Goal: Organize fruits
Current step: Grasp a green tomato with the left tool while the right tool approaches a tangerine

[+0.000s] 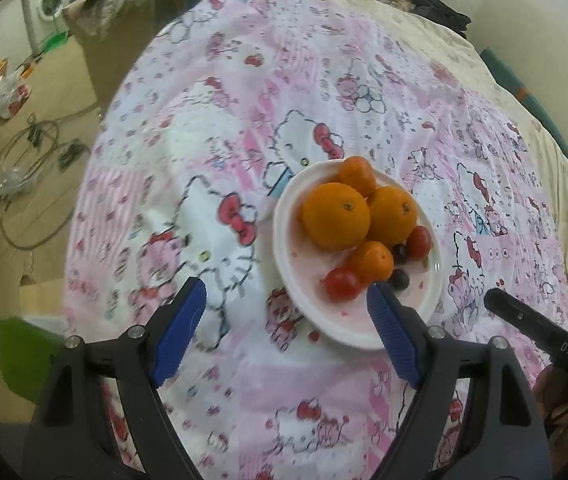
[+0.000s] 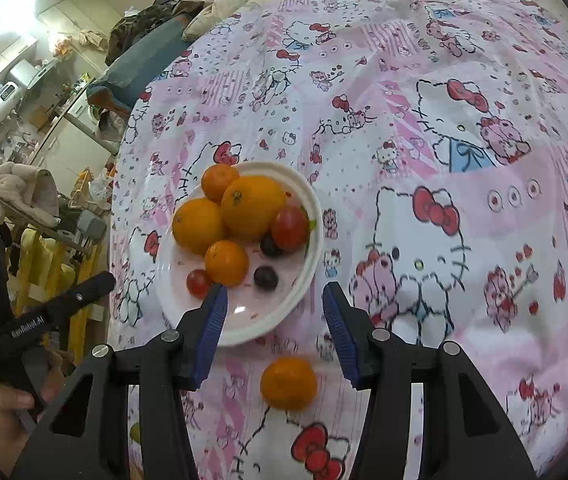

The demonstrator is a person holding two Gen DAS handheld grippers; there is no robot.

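Note:
A white plate lies on the pink cartoon-print cloth, also in the right wrist view. It holds two large oranges, two small mandarins, two red tomatoes and two dark grapes. One loose mandarin lies on the cloth below the plate, between my right gripper's arms. My left gripper is open and empty over the plate's near-left rim. My right gripper is open and empty over the plate's near edge.
The pink cloth covers a bed or table, with a cream quilt behind. Floor with cables and a washing machine lie left. A cluttered rack stands left in the right wrist view.

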